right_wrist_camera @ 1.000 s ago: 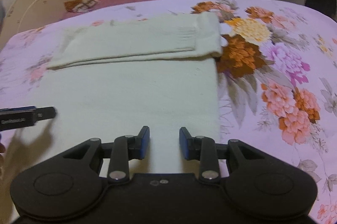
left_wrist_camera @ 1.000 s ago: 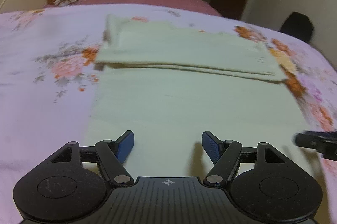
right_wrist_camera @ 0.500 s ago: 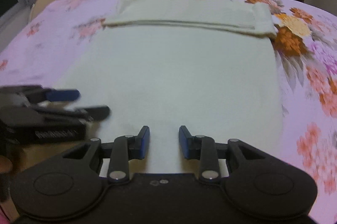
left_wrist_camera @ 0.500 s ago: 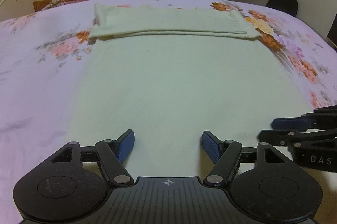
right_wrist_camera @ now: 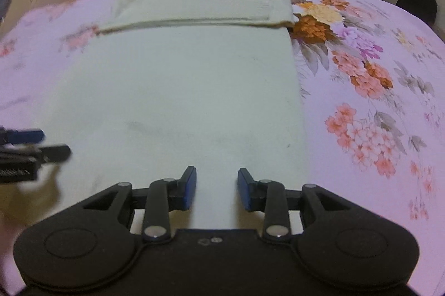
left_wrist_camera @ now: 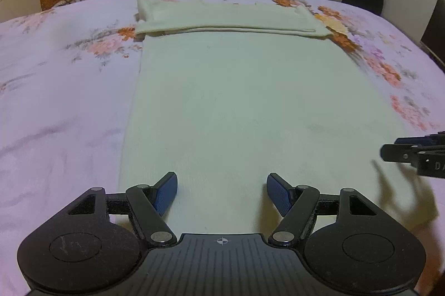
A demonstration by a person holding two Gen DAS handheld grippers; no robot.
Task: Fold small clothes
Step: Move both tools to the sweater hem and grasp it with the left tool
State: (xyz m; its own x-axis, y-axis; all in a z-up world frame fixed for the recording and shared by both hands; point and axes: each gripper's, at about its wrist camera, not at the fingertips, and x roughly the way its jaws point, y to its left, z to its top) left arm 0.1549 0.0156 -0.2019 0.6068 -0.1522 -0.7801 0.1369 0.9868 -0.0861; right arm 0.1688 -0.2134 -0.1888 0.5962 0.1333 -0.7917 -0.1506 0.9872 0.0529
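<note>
Both tools, left and right, hover level (jaws parted) over the garment.

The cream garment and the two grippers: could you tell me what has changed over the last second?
Both grippers pulled back toward the near end of the cream garment. The left gripper and right gripper took hold of nothing. Both stayed open; the garment stayed flat on the floral bedsheet, its far end folded over.

Dim, warm indoor light – soft shadows, fisheye-bent edges, slight blur at sides
</note>
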